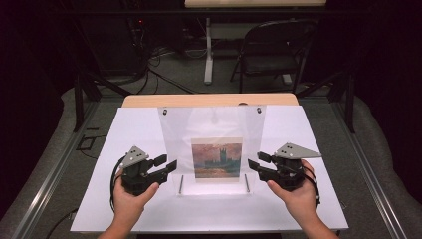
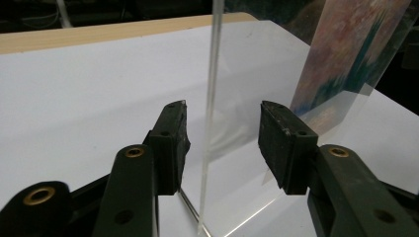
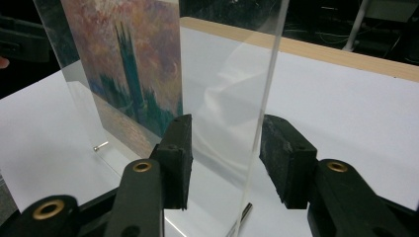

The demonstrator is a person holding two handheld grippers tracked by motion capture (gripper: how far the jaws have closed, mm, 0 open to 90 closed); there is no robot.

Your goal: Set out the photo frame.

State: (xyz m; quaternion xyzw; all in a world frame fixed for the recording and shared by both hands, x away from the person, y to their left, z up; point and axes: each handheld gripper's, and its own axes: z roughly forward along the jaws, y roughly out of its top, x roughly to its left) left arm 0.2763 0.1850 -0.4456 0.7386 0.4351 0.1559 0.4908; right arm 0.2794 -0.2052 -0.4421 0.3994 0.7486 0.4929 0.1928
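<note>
Left gripper: lower left of the high view, jaws apart, straddling the left edge of the clear upright acrylic picture frame without gripping it.
Right gripper: lower right, jaws apart astride the frame's right edge.
Frame: stood centre on the white tabletop, holding a small reddish painted print.
Black folding chair: upper right, beyond the table.

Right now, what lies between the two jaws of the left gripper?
The left gripper view shows the left gripper open, with the clear acrylic frame's edge standing in the gap, touching neither jaw.
</note>
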